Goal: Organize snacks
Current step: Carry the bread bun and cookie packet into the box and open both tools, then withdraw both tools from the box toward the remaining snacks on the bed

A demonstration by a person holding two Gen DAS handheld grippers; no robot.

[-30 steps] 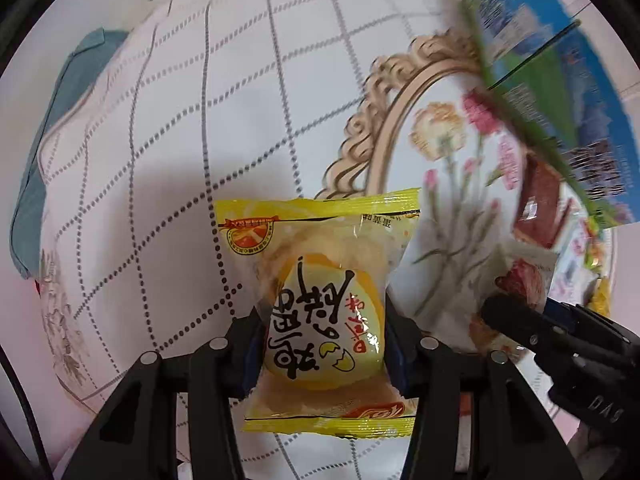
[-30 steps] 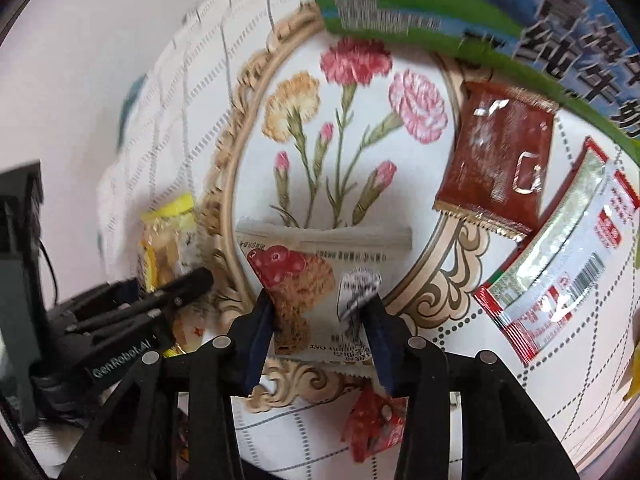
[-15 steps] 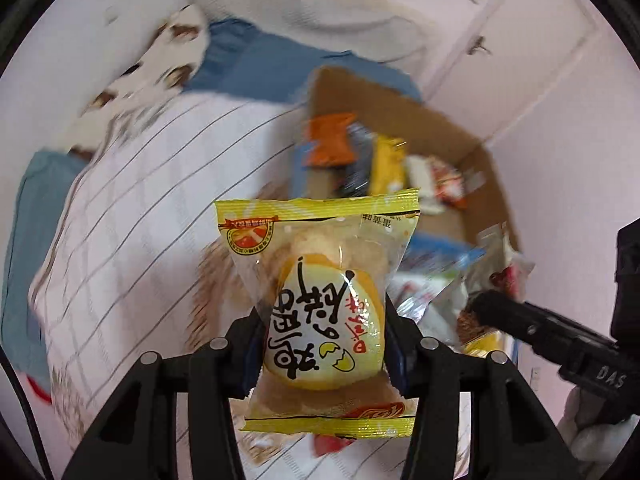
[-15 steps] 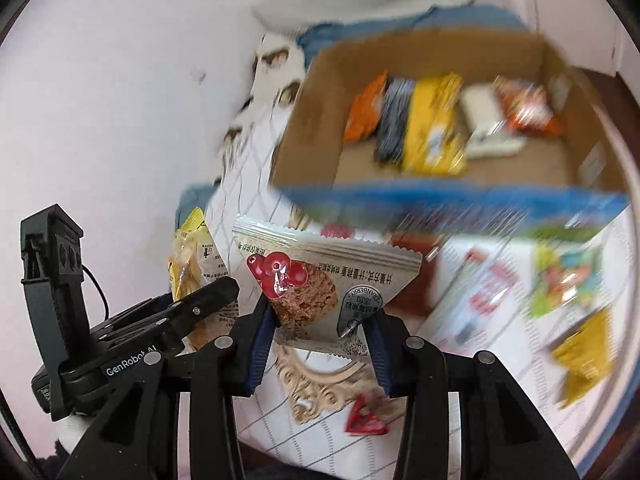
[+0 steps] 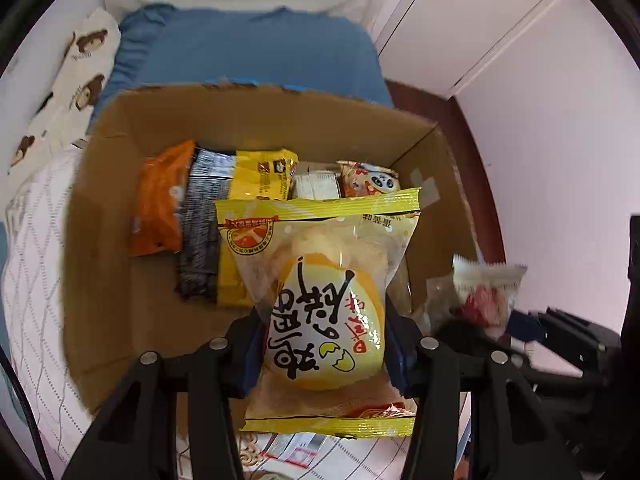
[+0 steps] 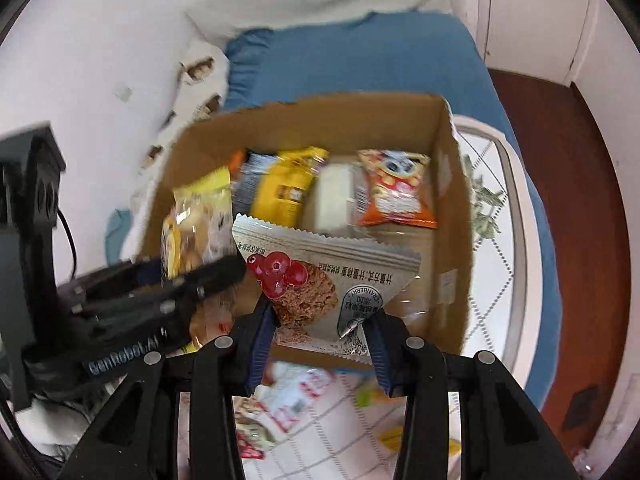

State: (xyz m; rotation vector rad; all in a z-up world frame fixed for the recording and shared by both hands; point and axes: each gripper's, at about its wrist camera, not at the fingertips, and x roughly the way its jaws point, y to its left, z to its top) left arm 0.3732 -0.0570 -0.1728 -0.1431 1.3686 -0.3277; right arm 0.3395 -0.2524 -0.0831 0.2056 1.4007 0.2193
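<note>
Because both tongs carry a packet over the same cardboard box [image 5: 256,116], the likeliest trouble is crowding: the left tongs [image 5: 324,352], clenched on the yellow cake packet [image 5: 324,320], and the right tongs [image 6: 320,340], clenched on the cranberry cookie packet [image 6: 320,280], sit close together and could knock as they let go. Either packet could also land on the upright snacks at the back and topple them. Each packet's long axis runs away from its tongs toward the box's far wall, sealed end leading.
</note>
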